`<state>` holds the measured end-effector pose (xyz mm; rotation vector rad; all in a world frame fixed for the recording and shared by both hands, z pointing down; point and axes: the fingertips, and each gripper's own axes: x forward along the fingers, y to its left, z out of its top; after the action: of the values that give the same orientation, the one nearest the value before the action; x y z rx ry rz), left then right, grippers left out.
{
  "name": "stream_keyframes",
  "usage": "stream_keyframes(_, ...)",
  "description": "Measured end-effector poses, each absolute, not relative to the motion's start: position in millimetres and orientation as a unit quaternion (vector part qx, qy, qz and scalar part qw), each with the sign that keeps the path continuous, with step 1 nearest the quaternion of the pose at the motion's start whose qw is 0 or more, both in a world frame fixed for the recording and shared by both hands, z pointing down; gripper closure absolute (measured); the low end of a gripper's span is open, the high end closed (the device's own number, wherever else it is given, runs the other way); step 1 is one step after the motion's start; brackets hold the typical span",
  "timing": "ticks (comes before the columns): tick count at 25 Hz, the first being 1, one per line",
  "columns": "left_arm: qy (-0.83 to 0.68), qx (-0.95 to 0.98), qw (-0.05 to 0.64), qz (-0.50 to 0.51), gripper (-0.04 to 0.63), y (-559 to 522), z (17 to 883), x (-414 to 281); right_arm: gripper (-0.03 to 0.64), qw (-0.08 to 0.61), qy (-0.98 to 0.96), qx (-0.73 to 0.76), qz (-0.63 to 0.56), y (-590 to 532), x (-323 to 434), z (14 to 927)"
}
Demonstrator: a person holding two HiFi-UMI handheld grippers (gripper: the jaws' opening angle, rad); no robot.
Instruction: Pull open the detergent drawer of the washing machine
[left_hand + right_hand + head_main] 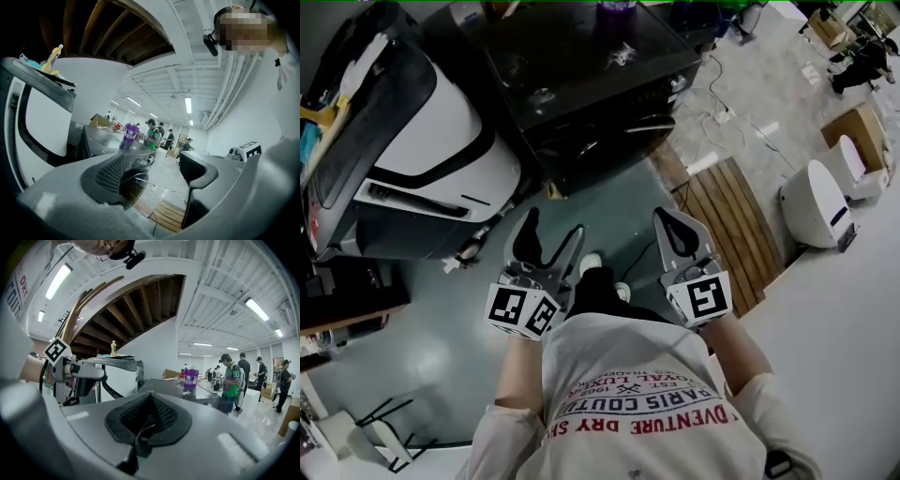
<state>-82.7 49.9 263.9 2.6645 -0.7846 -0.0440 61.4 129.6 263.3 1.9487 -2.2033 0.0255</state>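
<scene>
Two grippers are held close to the body: left gripper (pixel 554 227) wide and empty, right gripper (pixel 669 223) closed on nothing. The washer (pixel 581 75) stands well ahead, and its drawer cannot be picked out. Recommended: step closer, find the drawer front, grip it squarely, pull straight outward.

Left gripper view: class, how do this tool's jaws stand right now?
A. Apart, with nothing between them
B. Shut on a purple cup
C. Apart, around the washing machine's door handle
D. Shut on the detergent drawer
A: the left tool has its jaws wide apart with nothing held between them, and the washing machine stands well beyond them, untouched.
</scene>
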Motion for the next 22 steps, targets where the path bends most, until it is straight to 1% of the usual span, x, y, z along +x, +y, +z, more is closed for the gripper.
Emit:
stream_keyframes(4, -0.288, 0.93, 0.227, -0.014, 0.221, 20, 298, -67, 0.615, 0.107, -0.759, 0.642, 0.022, 90, 72, 286)
stream_keyframes(8, -0.29, 0.915, 0.277, -0.037, 0.221, -20, 334, -52, 0.615, 0.103, -0.768, 0.631, 0.034, 39, 83, 305)
stream_keyframes(13, -0.299, 0.908, 0.288, -0.049, 0.221, -77, 357, -28, 0.615, 0.103, -0.783, 0.611, 0.061, -29, 96, 332)
stream_keyframes(17, -0.293, 0.897, 0.323, -0.068, 0.221, -114, 386, -9, 0.615, 0.122, -0.795, 0.591, 0.062, -75, 105, 364)
stream_keyframes(20, -0.289, 0.901, 0.319, -0.059, 0.222, -133, 409, 3, 0.615, 0.128, -0.801, 0.58, 0.068, -107, 107, 385)
stream_keyframes(22, -0.29, 0.899, 0.324, -0.057, 0.235, -140, 424, 10, 0.615, 0.133, -0.804, 0.575, 0.071, -121, 109, 398)
